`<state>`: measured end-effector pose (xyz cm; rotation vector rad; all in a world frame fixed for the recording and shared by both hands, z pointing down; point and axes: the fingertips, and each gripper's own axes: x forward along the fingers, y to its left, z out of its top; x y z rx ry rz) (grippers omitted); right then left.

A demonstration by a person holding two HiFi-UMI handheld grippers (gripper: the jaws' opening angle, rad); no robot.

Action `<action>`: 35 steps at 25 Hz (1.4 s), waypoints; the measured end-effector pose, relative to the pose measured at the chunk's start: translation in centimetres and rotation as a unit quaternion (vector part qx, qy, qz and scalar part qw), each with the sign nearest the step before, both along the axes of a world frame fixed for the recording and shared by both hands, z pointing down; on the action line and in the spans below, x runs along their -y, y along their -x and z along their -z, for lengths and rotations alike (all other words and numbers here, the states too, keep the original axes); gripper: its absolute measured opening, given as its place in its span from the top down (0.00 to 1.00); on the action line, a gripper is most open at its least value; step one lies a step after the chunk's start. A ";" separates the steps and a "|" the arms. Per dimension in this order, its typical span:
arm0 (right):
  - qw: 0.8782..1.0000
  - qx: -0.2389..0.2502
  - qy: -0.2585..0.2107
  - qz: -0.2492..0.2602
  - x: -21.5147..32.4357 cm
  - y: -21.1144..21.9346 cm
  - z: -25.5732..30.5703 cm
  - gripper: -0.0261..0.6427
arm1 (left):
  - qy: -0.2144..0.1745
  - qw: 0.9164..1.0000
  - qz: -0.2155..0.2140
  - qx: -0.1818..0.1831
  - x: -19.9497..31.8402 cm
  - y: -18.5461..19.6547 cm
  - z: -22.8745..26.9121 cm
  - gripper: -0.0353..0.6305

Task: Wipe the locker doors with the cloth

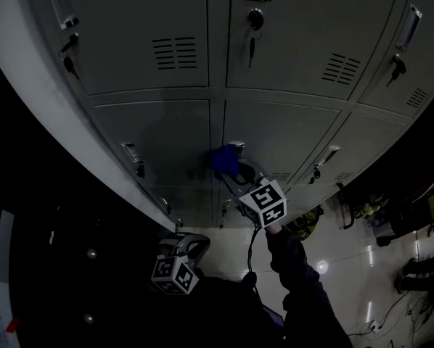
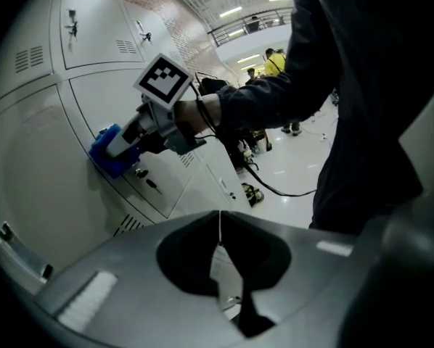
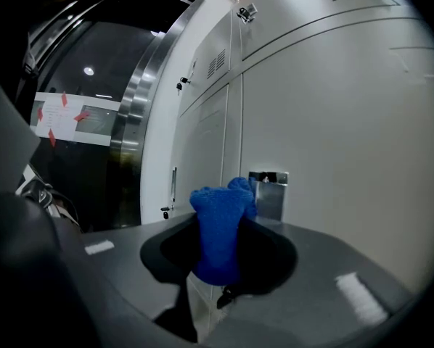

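A blue cloth (image 1: 222, 159) is pressed against a grey locker door (image 1: 289, 133) in the middle row, just below its metal handle (image 1: 236, 147). My right gripper (image 1: 233, 170) is shut on the cloth, reaching forward from a dark sleeve. In the right gripper view the cloth (image 3: 218, 227) stands bunched between the jaws, with the handle (image 3: 268, 192) right behind it. My left gripper (image 1: 179, 258) hangs low near my body, away from the lockers. In its own view the left gripper (image 2: 219, 223) is shut with nothing in it, and the cloth (image 2: 106, 153) shows on the door.
Locker doors with handles, keys (image 1: 252, 47) and vent slots (image 1: 175, 52) fill the wall. A dark glass door with a metal frame (image 3: 133, 107) stands left of the lockers. Bags and cables (image 1: 347, 209) lie on the glossy floor to the right. People (image 2: 276, 61) stand far off.
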<state>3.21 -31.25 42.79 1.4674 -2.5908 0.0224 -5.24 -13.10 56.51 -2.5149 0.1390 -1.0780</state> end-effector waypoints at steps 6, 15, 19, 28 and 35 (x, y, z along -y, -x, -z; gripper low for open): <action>1.000 -0.010 0.007 -0.017 -1.1 -4.1 -0.4 0.79 | -0.001 1.000 -0.011 -0.002 -0.7 -3.1 0.1 0.94; 0.998 -0.009 0.023 -0.060 -4.5 -15.6 -1.3 0.79 | 0.002 0.999 -0.031 -0.010 -4.2 -12.1 0.8 0.94; 0.997 -0.010 0.030 -0.075 -6.1 -20.4 -1.9 0.79 | 0.005 0.999 -0.039 -0.010 -6.0 -15.7 0.3 0.94; 0.995 -0.018 0.039 -0.086 -7.7 -24.7 -3.1 0.79 | 0.013 0.999 -0.033 -0.022 -8.6 -20.4 1.0 0.94; 0.998 -0.011 0.035 -0.046 -7.7 -19.4 -2.8 0.79 | 0.011 1.000 -0.023 -0.018 -7.5 -18.3 1.1 0.94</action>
